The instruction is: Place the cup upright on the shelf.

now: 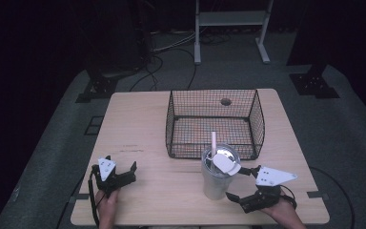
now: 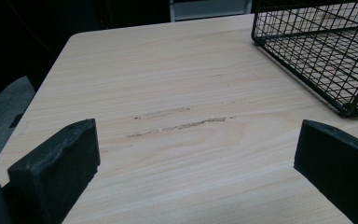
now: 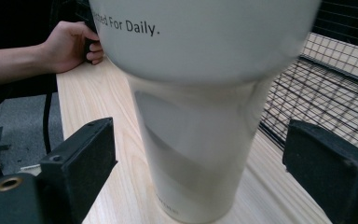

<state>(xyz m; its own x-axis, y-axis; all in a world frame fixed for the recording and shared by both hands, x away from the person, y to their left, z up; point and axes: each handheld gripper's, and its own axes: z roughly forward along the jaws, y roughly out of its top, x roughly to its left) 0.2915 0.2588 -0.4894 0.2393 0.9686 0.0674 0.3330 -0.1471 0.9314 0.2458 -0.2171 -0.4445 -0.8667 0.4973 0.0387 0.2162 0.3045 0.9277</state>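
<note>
- Tumbler [image 1: 216,179]: white, with a clear lid and a pink straw [image 1: 213,141], standing upright on the wooden table [image 1: 138,124] near the front edge, right of centre. It sits just in front of the wire basket's near wall. Printed text reading "For Daily." is visible on its upper body in the right gripper view [image 3: 200,107].
- Right gripper [image 1: 242,183]: positioned at the tumbler's right side, low over the table. Jaws stand wide apart, one on either side of the tumbler's lower body. In the right gripper view a clear gap shows between each jaw and the tumbler wall; nothing is gripped.
- Left gripper [image 1: 121,168]: at the near left of the table, well apart from the tumbler. Jaws stand wide apart with bare tabletop between them [image 2: 196,158]; nothing is held.
- Wire basket [image 1: 171,114]: black mesh, at the centre of the table, far side of the tumbler. Its near corner appears at the upper right of the left gripper view [image 2: 307,60].
- Table surface: two faint scuff marks [image 2: 182,122] lie ahead of the left gripper.
- Left hand [image 3: 72,46]: seen beyond the tumbler in the right gripper view, resting at the table's edge.
</note>
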